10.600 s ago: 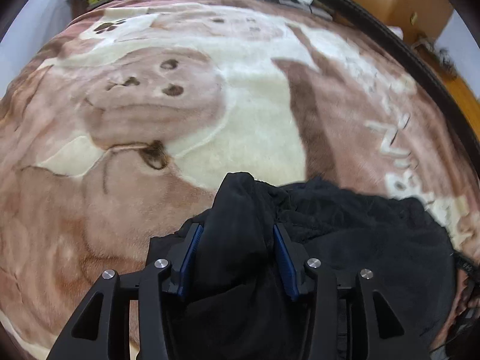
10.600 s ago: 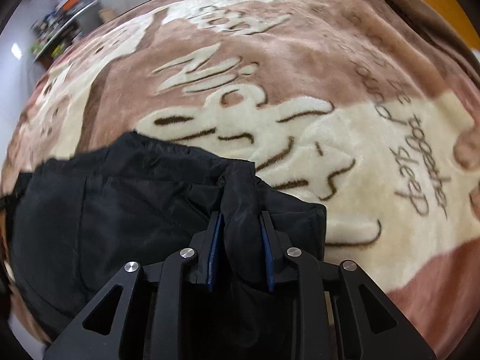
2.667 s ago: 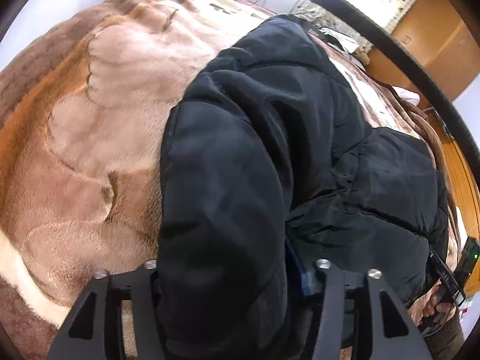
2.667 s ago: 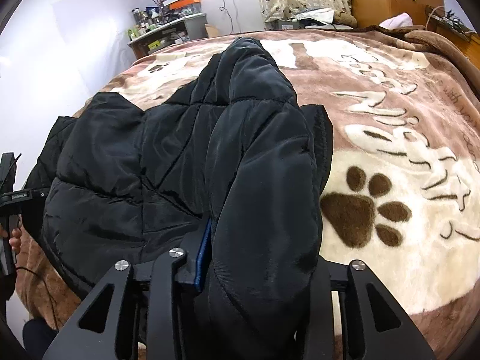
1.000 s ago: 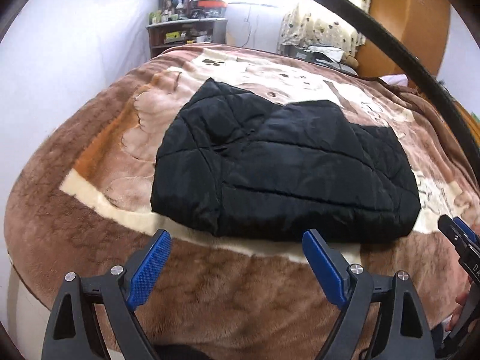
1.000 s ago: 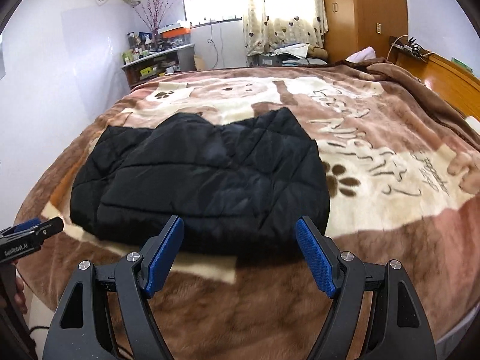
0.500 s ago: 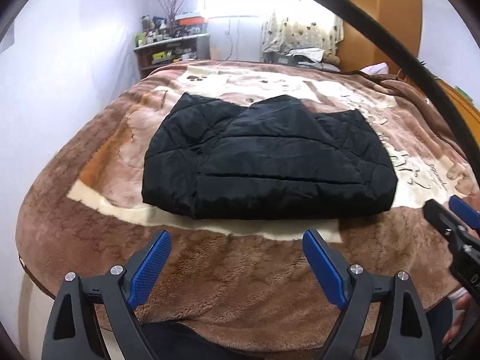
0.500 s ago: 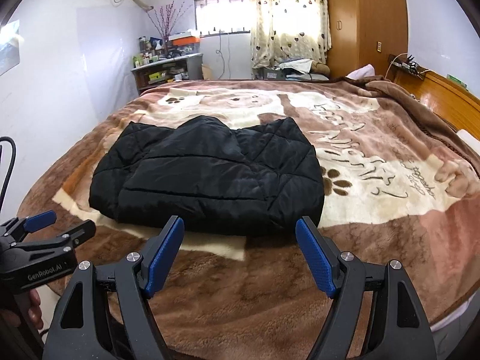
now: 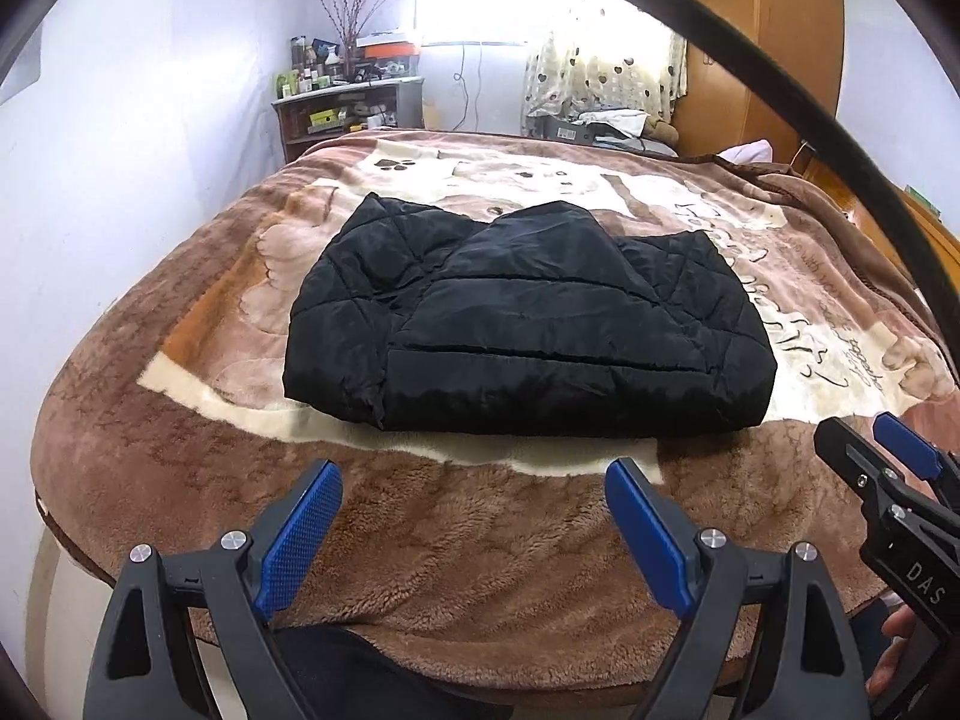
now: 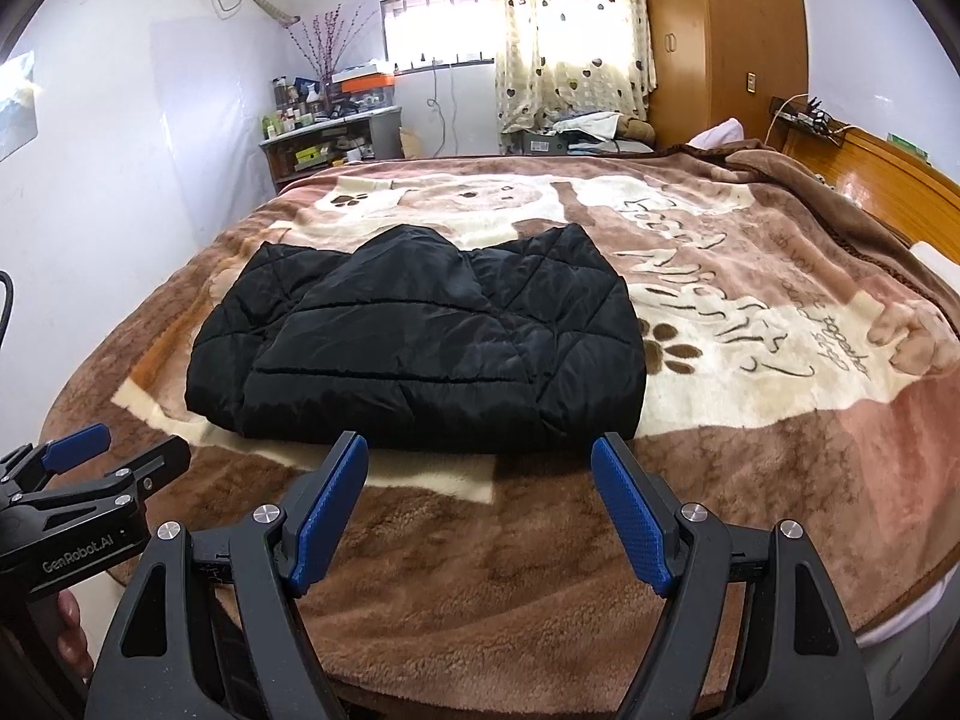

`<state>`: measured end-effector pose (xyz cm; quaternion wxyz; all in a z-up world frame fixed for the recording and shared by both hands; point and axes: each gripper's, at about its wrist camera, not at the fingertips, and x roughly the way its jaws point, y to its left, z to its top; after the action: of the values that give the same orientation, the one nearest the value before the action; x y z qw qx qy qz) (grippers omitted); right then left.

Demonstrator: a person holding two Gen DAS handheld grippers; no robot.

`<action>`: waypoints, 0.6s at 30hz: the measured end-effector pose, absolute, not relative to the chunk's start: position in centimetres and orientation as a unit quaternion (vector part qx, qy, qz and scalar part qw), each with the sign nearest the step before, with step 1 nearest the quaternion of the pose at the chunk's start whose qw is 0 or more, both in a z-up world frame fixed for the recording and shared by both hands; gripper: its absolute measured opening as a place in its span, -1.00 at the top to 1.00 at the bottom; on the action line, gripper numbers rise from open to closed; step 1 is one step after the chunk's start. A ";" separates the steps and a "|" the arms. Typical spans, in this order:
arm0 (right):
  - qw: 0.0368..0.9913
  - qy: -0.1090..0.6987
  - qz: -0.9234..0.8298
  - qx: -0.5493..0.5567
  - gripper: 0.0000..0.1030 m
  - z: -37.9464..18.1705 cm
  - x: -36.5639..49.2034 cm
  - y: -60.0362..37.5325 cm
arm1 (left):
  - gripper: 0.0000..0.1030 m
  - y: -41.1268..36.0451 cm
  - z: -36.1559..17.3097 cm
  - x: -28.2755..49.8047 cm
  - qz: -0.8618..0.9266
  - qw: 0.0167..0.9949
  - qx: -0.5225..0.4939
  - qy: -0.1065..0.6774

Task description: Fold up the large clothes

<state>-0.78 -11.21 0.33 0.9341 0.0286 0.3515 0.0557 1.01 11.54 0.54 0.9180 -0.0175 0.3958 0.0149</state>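
Black quilted jacket (image 9: 528,324) lies folded at twelve o'clock; both claws, left claw (image 9: 474,531) and right claw (image 10: 480,507), are held wide, empty; edges should be squared.

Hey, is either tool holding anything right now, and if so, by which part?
Nothing is held. The left tool and right tool are both open and short of the folded black jacket, which lies on the blanket.

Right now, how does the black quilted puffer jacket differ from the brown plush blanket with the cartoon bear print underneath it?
The black quilted puffer jacket is plain, smooth and slightly shiny; the brown plush blanket is fuzzy and printed with a bear, paw prints and lettering. The jacket is folded into a compact bundle, while the blanket is spread flat across the whole bed. The jacket lies on top; the blanket lies beneath it. Neither is held: the left gripper and right gripper are both open.
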 end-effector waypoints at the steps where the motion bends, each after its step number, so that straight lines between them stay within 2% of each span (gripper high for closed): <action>1: 0.934 0.351 0.056 0.029 -0.49 0.3 -0.8 -11.2 | -0.74 11.4 0.5 1.0 0.018 0.918 -0.015 0.397; 18: 0.933 0.354 0.057 0.030 -0.49 0.1 -1.2 -11.1 | -0.74 10.3 0.4 0.6 0.029 0.918 0.012 0.395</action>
<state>-1.17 -11.10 0.08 0.9332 0.0298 0.3536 0.0565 0.57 10.30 0.38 0.9183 0.0123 0.3947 0.0292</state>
